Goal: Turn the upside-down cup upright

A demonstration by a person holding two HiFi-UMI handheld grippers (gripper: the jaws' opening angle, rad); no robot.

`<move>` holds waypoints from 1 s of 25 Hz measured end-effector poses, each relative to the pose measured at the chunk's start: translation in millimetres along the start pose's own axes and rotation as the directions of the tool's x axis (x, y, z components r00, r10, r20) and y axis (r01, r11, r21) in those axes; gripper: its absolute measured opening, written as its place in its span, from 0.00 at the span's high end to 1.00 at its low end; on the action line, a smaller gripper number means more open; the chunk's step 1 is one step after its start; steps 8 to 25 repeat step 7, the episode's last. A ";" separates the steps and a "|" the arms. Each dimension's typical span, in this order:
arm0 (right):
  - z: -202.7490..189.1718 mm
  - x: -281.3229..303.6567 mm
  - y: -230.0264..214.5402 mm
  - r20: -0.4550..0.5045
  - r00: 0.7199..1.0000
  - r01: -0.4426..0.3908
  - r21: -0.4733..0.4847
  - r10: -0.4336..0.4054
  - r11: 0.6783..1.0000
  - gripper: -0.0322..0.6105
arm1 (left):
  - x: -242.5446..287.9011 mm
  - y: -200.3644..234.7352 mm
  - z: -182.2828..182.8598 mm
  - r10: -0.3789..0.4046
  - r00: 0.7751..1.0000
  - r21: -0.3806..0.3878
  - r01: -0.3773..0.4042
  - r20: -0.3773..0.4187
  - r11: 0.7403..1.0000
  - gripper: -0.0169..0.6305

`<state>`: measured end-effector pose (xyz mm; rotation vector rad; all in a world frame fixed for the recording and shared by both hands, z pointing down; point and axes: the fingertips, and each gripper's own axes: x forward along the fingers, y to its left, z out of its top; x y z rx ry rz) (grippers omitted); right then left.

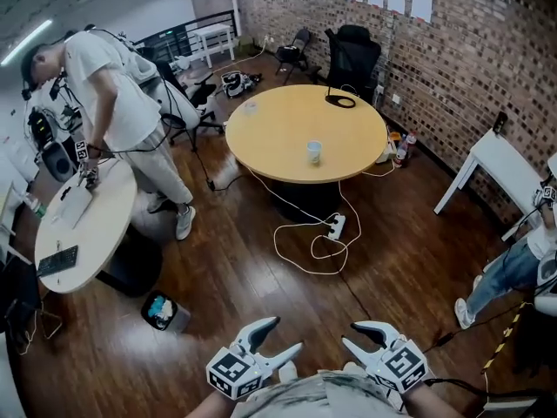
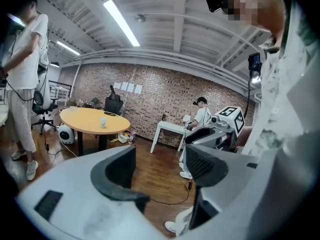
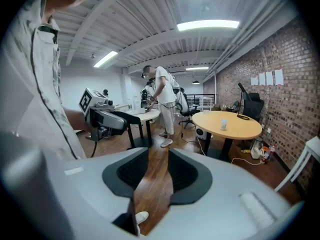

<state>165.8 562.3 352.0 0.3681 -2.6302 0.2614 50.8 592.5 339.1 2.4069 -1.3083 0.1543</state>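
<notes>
A small white cup (image 1: 314, 151) stands near the right side of a round yellow table (image 1: 270, 138), far across the room; at this distance I cannot tell which way up it is. It also shows as the cup (image 2: 103, 122) in the left gripper view and the cup (image 3: 223, 125) in the right gripper view. My left gripper (image 1: 285, 334) and right gripper (image 1: 350, 334) hang close to my body over the wood floor, far from the table. The left gripper (image 2: 160, 169) is open and empty. The right gripper (image 3: 152, 171) shows a narrow gap with only floor in it.
A white cable and power strip (image 1: 335, 226) lie on the floor between me and the table. A black bin (image 1: 165, 310) stands left of my path. A person (image 1: 122, 111) leans over a white round table (image 1: 96, 225). A white table (image 1: 500, 168) and a seated person (image 1: 513, 268) are at the right.
</notes>
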 end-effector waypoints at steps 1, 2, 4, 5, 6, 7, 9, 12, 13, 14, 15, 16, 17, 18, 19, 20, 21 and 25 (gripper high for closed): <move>6.7 -5.3 -1.1 0.005 1.000 -0.004 -0.006 0.004 1.000 0.76 | -0.8 -2.8 7.2 0.010 1.000 0.001 -0.010 -0.001 1.000 0.48; 13.0 -10.7 -1.5 0.008 1.000 -0.008 -0.012 0.008 1.000 0.76 | -1.8 -6.9 14.4 0.019 1.000 0.001 -0.019 -0.001 1.000 0.49; 18.8 -22.5 -1.6 0.004 1.000 -0.013 -0.031 0.013 0.999 0.76 | -1.7 -19.6 22.3 0.028 0.999 -0.009 -0.028 0.017 1.000 0.49; 19.1 -28.4 -1.7 0.001 1.000 -0.012 -0.043 0.012 0.999 0.76 | -0.4 -26.7 23.4 0.028 0.999 -0.014 -0.027 0.032 1.000 0.49; 18.9 -34.0 -2.0 -0.003 1.000 -0.009 -0.056 0.009 0.998 0.76 | 1.4 -33.7 23.5 0.026 0.999 -0.018 -0.025 0.048 1.000 0.49; 18.4 -39.4 -2.3 -0.006 1.000 -0.006 -0.070 0.006 0.998 0.76 | 3.4 -40.7 23.4 0.023 0.998 -0.022 -0.022 0.064 1.000 0.49; 18.4 -39.4 -2.3 -0.006 1.000 -0.006 -0.070 0.006 0.998 0.76 | 3.4 -40.7 23.4 0.023 0.998 -0.022 -0.022 0.064 1.000 0.49; 18.4 -39.4 -2.3 -0.006 1.000 -0.006 -0.070 0.006 0.998 0.76 | 3.4 -40.7 23.4 0.023 0.998 -0.022 -0.022 0.064 1.000 0.49; 18.4 -39.4 -2.3 -0.006 1.000 -0.006 -0.070 0.006 0.998 0.76 | 3.4 -40.7 23.4 0.023 0.998 -0.022 -0.022 0.064 1.000 0.49; 18.4 -39.4 -2.3 -0.006 1.000 -0.006 -0.070 0.006 0.998 0.76 | 3.4 -40.7 23.4 0.023 0.998 -0.022 -0.022 0.064 1.000 0.49; 18.4 -39.4 -2.3 -0.006 1.000 -0.006 -0.070 0.006 0.998 0.76 | 3.4 -40.7 23.4 0.023 0.998 -0.022 -0.022 0.064 1.000 0.49; 18.4 -39.4 -2.3 -0.006 1.000 -0.006 -0.070 0.006 0.998 0.76 | 3.4 -40.7 23.4 0.023 0.998 -0.022 -0.022 0.064 1.000 0.49; 18.4 -39.4 -2.3 -0.006 1.000 -0.006 -0.070 0.006 0.998 0.76 | 3.4 -40.7 23.4 0.023 0.998 -0.022 -0.022 0.064 1.000 0.49; 18.4 -39.4 -2.3 -0.006 1.000 -0.006 -0.070 0.006 0.998 0.76 | 3.4 -40.7 23.4 0.023 0.998 -0.022 -0.022 0.064 1.000 0.49; 18.4 -39.4 -2.3 -0.006 1.000 -0.006 -0.070 0.006 0.998 0.76 | 3.4 -40.7 23.4 0.023 0.998 -0.022 -0.022 0.064 1.000 0.49; 18.4 -39.4 -2.3 -0.006 1.000 -0.006 -0.070 0.006 0.998 0.76 | 3.4 -40.7 23.4 0.023 0.998 -0.022 -0.022 0.064 1.000 0.49; 18.4 -39.4 -2.3 -0.006 1.000 -0.006 -0.070 0.006 0.998 0.76 | 3.4 -40.7 23.4 0.023 0.998 -0.022 -0.022 0.064 1.000 0.49; 18.4 -39.4 -2.3 -0.006 1.000 -0.006 -0.070 0.006 0.998 0.76 | 3.4 -40.7 23.4 0.023 0.998 -0.022 -0.022 0.064 1.000 0.49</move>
